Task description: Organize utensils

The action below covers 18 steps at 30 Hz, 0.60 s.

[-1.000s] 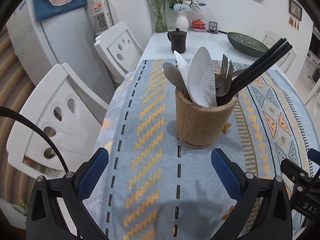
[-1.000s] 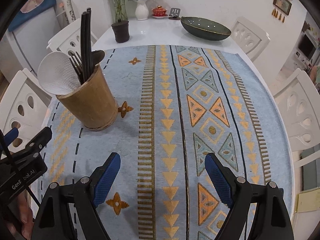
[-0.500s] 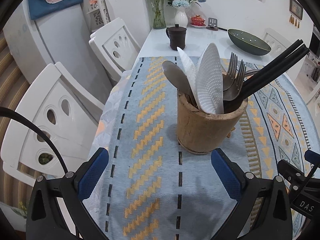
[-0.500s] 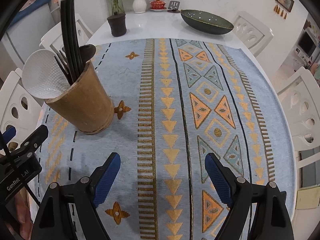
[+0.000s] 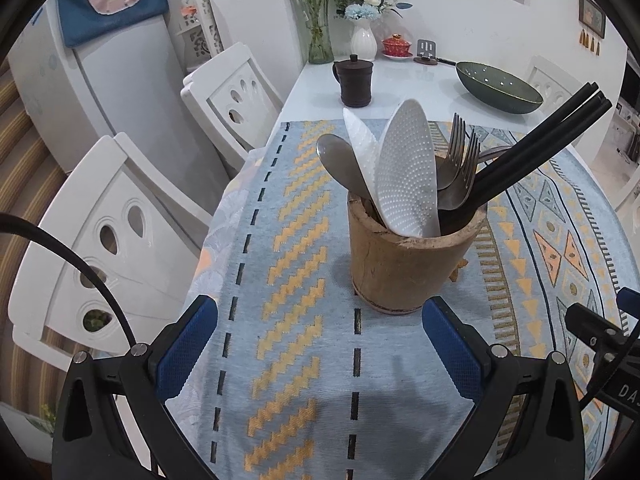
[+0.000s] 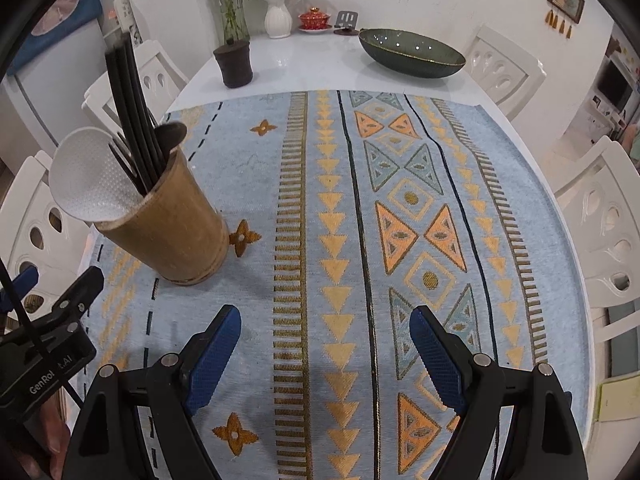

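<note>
The wooden utensil holder (image 5: 412,256) stands upright just ahead of the left gripper (image 5: 320,350); both grippers are spread and empty, the right gripper (image 6: 326,350) farther off.

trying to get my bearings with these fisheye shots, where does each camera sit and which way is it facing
Left wrist: sits on the left tongs, tilted down across the patterned cloth at the wooden holder of utensils close ahead; both blue pads show wide apart, and the right tongs' frame pokes in at the right edge.
Right wrist: sits on the right tongs, tilted down over the cloth's middle, holder to its left; open pads, the left tongs' frame at lower left.
Shared: holder, black chopsticks, green bowl, dark lidded cup.
</note>
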### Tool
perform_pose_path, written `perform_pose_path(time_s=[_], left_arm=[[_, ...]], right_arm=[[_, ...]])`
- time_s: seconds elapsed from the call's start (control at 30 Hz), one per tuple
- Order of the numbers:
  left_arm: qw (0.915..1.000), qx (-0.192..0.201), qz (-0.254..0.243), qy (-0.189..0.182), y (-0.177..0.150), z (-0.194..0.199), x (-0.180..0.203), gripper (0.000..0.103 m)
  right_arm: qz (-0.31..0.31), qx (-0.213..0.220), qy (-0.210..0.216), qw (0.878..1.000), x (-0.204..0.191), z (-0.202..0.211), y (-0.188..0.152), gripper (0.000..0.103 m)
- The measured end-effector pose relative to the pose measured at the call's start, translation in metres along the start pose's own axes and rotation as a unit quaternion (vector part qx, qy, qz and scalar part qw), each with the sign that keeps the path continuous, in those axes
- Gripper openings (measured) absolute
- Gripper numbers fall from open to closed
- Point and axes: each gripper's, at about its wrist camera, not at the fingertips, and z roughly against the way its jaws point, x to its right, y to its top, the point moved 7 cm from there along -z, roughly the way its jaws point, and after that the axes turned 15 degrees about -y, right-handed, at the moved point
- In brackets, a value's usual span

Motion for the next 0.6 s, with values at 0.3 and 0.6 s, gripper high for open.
perform_pose_path(time_s=[0.3,0.6], left_arm=[[0.9999,0.004,-0.008,0.006,0.000,0.006,0.006,0.103],[0.9999,0.003,-0.010,-0.001,-0.002,0.007,0.013,0.103]], right_arm=[[-0.003,-0.004,0.015,1.000,0.002,0.003,-0.002,0.085],[-0.003,0.005,0.015,1.000,0.006,0.008,-0.001,0.085]])
